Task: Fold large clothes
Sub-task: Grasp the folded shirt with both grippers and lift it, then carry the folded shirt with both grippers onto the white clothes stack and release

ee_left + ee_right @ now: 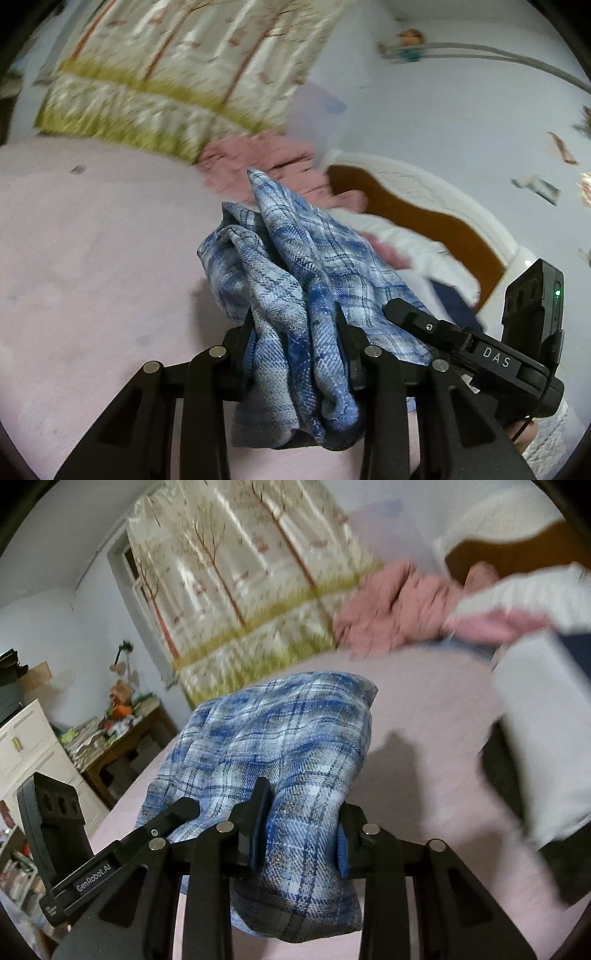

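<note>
Blue plaid shirt (295, 280) hangs bunched above the pink bed (92, 258), pinched by left gripper (295, 332) and right gripper (301, 812).

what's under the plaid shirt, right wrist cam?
Pink bed sheet shows around the plaid shirt, which the right gripper holds bunched. Whatever lies directly beneath the cloth is covered.

One blue-and-white plaid flannel garment (273, 738) lies on the pink bedsheet (424, 720). Beyond the garment sits one crumpled pink cloth (391, 616), beside one white folded cloth (535, 590). Two black two-finger grippers appear, a left (291, 325) and a right (303, 812).
</note>
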Demonstrator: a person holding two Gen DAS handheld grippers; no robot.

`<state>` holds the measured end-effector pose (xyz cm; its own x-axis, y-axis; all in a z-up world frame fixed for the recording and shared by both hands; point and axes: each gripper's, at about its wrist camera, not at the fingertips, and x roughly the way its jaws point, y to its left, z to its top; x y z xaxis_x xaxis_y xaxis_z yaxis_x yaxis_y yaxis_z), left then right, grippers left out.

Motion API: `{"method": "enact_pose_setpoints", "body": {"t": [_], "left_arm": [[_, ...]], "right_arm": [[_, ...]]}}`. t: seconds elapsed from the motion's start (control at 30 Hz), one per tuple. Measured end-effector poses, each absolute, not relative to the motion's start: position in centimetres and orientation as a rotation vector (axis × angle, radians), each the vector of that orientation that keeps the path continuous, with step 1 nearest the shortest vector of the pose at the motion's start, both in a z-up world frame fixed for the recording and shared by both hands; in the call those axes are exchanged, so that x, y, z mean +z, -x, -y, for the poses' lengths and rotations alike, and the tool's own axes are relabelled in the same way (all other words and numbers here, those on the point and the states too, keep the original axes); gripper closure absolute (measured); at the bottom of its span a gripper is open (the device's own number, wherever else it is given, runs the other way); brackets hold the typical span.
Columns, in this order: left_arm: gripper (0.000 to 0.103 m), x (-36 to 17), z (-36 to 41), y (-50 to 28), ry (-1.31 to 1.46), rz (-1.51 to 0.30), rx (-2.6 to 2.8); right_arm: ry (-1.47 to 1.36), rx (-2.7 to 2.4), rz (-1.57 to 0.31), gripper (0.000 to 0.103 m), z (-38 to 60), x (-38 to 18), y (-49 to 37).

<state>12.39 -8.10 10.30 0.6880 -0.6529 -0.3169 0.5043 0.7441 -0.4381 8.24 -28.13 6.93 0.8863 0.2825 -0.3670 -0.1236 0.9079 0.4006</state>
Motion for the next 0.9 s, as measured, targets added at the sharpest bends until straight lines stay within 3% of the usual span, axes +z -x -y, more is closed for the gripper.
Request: {"method": "enact_pose_setpoints", "body": {"t": [0.3, 0.43, 0.6, 0.73, 0.9], "left_arm": [[0.067, 17.6, 22.9, -12.0, 0.299, -0.356, -0.895], [0.067, 18.4, 29.2, -13.3, 0.330, -0.406, -0.998], [0.067, 15.0, 35.2, -15.8, 0.353, -0.527, -1.025], [0.065, 9.8, 39.2, -18.1, 0.313, -0.670, -0.993], [0.048, 7.0, 39.8, -20.2, 0.274, -0.733, -1.074]], "right_arm": [[-0.288, -0.007, -0.221, 0.073, 40.1, 15.2, -2.5], [-0.267, -0.149, -0.195, 0.072, 45.0, 16.7, -1.8], [-0.279, -0.247, -0.252, 0.071, 49.8, 15.0, -2.9], [-0.310, -0.317, -0.348, 0.070, 52.8, 10.4, -5.6], [-0.338, -0.354, -0.358, 0.061, 55.3, 7.0, -5.3]]}}
